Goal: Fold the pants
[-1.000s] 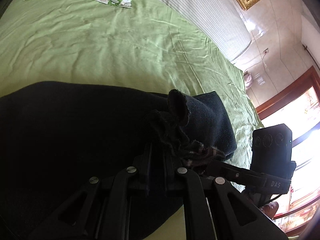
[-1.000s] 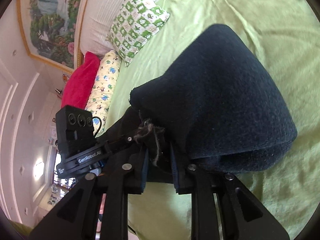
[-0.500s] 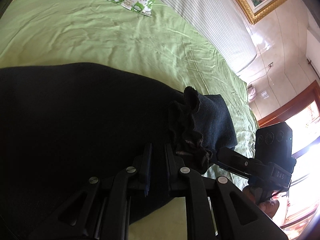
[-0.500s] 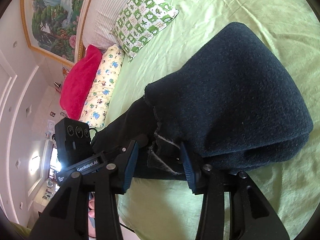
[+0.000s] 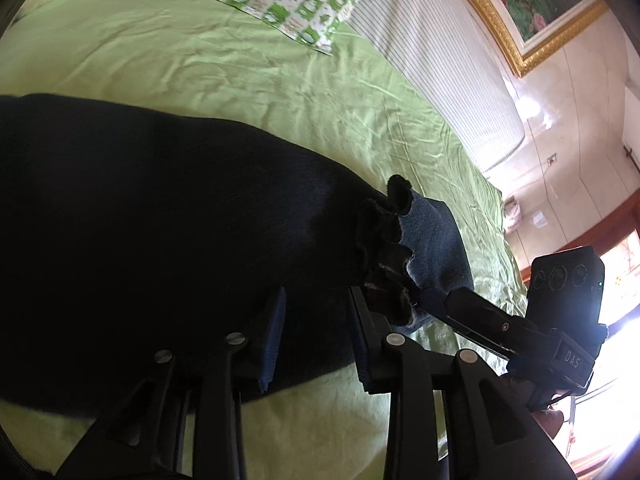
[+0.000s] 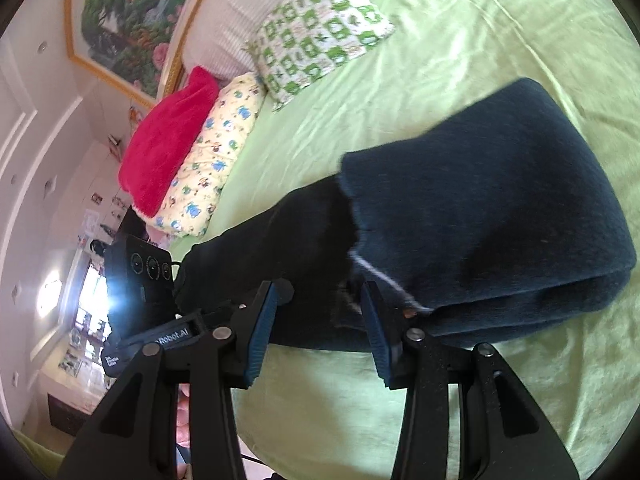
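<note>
dark pants (image 5: 168, 216) lie folded on the green bed (image 5: 240, 80). left hand-held gripper (image 5: 316, 312) and right hand-held gripper (image 6: 320, 304) both released, jaws apart at the pants' near edge.

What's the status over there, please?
Both tools open: left tool, right tool. Dark pants folded over, lying on green bedsheet. Nothing in the way.

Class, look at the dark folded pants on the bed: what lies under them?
Under the pants lies the green bedsheet, showing on every side of them. Their folded-over top layer rests on a lower layer of the same pants. Whatever sits between those layers, or beneath the sheet, is covered.
</note>
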Demonstrator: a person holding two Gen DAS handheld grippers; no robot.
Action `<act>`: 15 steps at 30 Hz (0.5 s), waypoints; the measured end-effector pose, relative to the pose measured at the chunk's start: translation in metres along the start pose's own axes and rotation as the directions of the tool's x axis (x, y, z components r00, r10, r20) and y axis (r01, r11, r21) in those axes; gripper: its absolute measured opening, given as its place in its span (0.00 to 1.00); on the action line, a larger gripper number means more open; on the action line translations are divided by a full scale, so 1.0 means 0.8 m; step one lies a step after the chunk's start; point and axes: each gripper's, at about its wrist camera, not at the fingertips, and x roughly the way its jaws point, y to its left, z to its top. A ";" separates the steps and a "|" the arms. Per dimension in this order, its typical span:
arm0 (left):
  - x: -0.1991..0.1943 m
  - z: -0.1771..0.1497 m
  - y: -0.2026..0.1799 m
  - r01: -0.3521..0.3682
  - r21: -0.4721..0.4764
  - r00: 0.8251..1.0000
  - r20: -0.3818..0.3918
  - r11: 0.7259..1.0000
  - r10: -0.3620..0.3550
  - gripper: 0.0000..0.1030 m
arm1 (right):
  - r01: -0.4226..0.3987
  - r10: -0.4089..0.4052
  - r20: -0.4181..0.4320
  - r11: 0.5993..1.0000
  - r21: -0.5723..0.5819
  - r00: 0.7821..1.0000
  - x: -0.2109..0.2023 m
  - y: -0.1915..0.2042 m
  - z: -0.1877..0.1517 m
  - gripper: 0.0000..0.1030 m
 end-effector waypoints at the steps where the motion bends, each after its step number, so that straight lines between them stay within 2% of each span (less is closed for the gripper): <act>1: -0.003 -0.001 0.002 0.001 -0.007 1.000 0.002 1.000 -0.001 0.33 | -0.005 0.004 -0.001 1.000 -0.009 1.000 0.002 0.004 0.000 0.44; 8: -0.048 -0.011 0.025 -0.043 -0.057 0.997 0.063 0.997 0.046 0.41 | -0.035 0.035 -0.006 0.999 -0.034 0.999 0.010 0.016 -0.005 0.44; 11: -0.071 -0.021 0.045 -0.068 -0.119 0.992 0.096 0.990 0.080 0.41 | -0.035 0.034 -0.016 0.998 -0.056 0.999 0.016 0.022 -0.006 0.44; 15: -0.106 -0.036 0.072 -0.065 -0.223 0.983 0.152 0.973 0.101 0.41 | -0.046 0.043 -0.039 0.997 -0.069 0.998 0.027 0.029 -0.007 0.44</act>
